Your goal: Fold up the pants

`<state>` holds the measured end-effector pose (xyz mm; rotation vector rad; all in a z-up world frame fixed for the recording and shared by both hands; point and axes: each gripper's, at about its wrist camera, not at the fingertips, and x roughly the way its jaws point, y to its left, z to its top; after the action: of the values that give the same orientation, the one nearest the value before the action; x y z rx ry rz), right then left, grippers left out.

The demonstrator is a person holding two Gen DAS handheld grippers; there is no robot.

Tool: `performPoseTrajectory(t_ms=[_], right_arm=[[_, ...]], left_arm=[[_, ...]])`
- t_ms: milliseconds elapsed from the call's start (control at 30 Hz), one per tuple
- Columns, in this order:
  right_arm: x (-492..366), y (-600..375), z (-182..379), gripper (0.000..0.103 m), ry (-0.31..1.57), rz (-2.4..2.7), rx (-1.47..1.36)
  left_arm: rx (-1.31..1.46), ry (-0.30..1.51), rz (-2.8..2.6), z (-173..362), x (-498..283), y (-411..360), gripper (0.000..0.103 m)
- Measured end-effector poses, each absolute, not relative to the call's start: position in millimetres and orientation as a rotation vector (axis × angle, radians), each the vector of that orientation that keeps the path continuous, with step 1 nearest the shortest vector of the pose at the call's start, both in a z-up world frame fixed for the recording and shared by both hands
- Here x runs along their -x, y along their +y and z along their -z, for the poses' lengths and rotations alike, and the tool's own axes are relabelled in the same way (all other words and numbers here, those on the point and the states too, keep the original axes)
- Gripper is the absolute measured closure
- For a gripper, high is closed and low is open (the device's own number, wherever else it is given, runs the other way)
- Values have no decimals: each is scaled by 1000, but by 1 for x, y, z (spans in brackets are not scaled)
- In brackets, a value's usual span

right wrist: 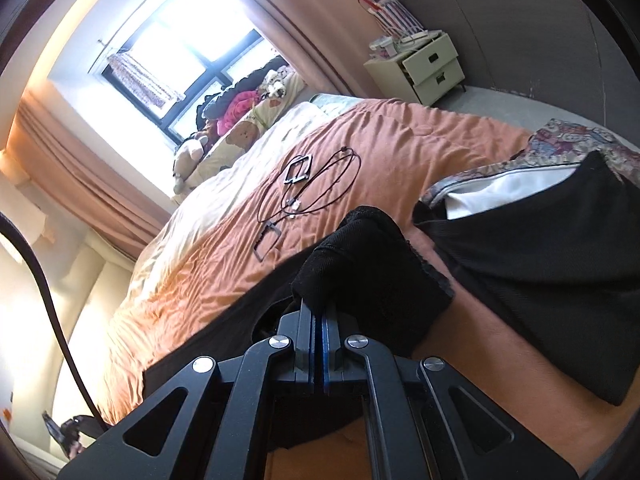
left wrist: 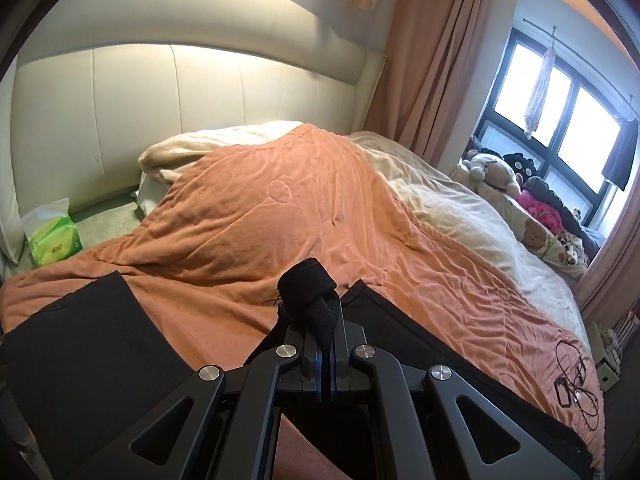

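Observation:
Black pants (left wrist: 92,344) lie on an orange blanket (left wrist: 256,208) on a bed. My left gripper (left wrist: 325,312) is shut on a bunched edge of the pants (left wrist: 306,284), lifted above the blanket; a pant leg trails off to the right. In the right wrist view my right gripper (right wrist: 320,312) is shut on another bunched part of the pants (right wrist: 368,264). More black fabric (right wrist: 552,272) lies to the right over a patterned cloth (right wrist: 568,140).
A green tissue pack (left wrist: 52,240) lies by the white headboard (left wrist: 180,88). Black cables and square frames (right wrist: 304,188) lie on the blanket. Stuffed toys (left wrist: 496,168) sit by the window. A nightstand (right wrist: 424,68) stands beyond the bed.

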<state>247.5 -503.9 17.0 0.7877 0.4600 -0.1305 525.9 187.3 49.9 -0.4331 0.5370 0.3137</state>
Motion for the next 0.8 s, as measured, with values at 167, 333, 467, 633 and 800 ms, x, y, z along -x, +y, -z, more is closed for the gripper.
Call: performPoseTrajectory(t_ms=[167, 333, 467, 633, 800], right_arm=[[-280, -509, -17, 103, 478, 150, -784], [-321, -516, -6, 103, 503, 176, -888], [-357, -516, -8, 103, 510, 205, -892], [-395, -511, 0, 103, 521, 244, -879], [-423, -505, 15, 103, 548, 282, -863]], left_arm=[[396, 563, -328, -40, -571, 180, 101], [391, 608, -338, -17, -615, 177, 101], [379, 641, -347, 1, -649, 172, 101], [328, 685, -348, 19, -689, 163, 101], [309, 726, -358, 42, -717, 155, 101]])
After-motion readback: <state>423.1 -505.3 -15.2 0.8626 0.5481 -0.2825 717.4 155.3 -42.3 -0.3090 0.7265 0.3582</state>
